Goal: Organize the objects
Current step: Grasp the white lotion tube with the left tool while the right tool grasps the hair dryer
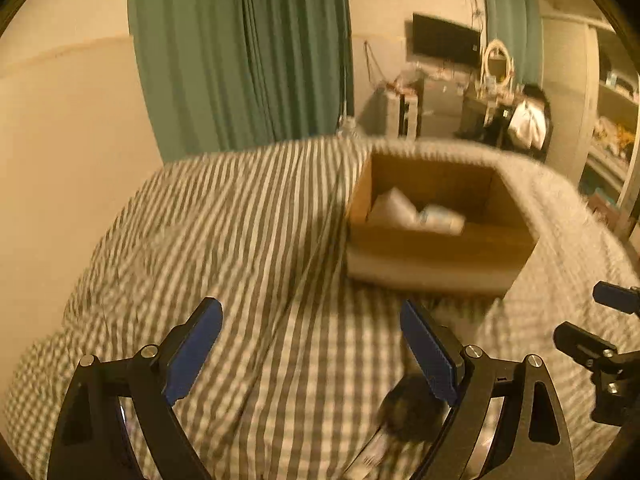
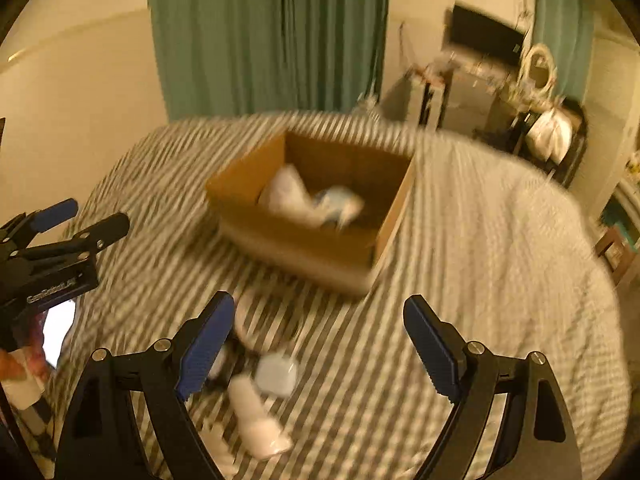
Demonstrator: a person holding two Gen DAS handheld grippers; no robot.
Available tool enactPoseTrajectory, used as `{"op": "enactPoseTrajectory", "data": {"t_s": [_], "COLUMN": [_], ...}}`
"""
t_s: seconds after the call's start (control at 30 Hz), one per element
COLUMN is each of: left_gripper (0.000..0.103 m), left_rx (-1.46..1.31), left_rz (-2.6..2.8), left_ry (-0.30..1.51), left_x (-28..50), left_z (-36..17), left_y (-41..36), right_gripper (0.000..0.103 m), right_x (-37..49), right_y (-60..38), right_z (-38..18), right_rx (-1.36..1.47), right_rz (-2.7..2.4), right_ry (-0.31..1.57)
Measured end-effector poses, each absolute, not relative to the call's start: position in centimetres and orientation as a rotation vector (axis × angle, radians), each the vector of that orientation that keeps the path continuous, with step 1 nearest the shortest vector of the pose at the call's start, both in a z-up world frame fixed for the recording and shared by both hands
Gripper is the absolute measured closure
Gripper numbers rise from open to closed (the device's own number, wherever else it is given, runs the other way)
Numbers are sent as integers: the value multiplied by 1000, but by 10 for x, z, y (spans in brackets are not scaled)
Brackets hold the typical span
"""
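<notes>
Left wrist cam: sits behind the left gripper (image 1: 310, 344), looks fwd and down over the bed (image 1: 248, 240); box (image 1: 436, 256) ahead, right of centre, mid-range. Right gripper (image 1: 600, 332) enters at right edge.

Right wrist cam: behind the right gripper (image 2: 320, 344), same fwd/down heading, set further right; box (image 2: 304, 240) ahead, left of centre. Left gripper (image 2: 60, 232) at left edge.

Shared: bed (image 2: 480, 260), box, curtain (image 1: 240, 52) (image 2: 268, 32), far desk w/ monitor (image 1: 444, 38) (image 2: 484, 36). Both views motion-blurred.
</notes>
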State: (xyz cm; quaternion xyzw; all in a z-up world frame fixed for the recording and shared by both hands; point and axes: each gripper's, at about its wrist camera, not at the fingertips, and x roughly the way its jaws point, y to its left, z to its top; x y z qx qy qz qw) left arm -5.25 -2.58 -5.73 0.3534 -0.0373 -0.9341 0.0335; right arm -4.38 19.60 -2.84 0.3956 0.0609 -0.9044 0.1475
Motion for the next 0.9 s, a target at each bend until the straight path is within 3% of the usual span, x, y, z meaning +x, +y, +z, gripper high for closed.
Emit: {"op": "enactPoseTrajectory", "data": {"t_s": [0.1,0.33,0.5,0.6,0.73,0.9], "left_gripper": [10,10,13,26,28,28], "left_rx": [1172,1334,1404,1453,1458,1447], "left_rz": [-2837,-2795,-2821,-2800,-2795,-2788], "left_ry": [-122,-322,-300,-319,-348,-308], "left_x": [-48,-20,-4,1,2,-5], "left_z": [-93,-152,-167,-178,-188,-197], "left_y": [-24,1,7,13,15,13], "right_gripper": [16,20,29,35,44,44], "right_x": [-36,-24,-11,-6,-4,-7], "right_y": [194,186,177,172,163,156], "right_z": [-67,-126,-153,-161,-175,-188], "right_rx": [1204,1325,1373,1382,1409,1419], "right_rz": [-2538,-2421,-2333,-2314,-2281,-2286], "right_ry": [152,150,161,171,188,258]}}
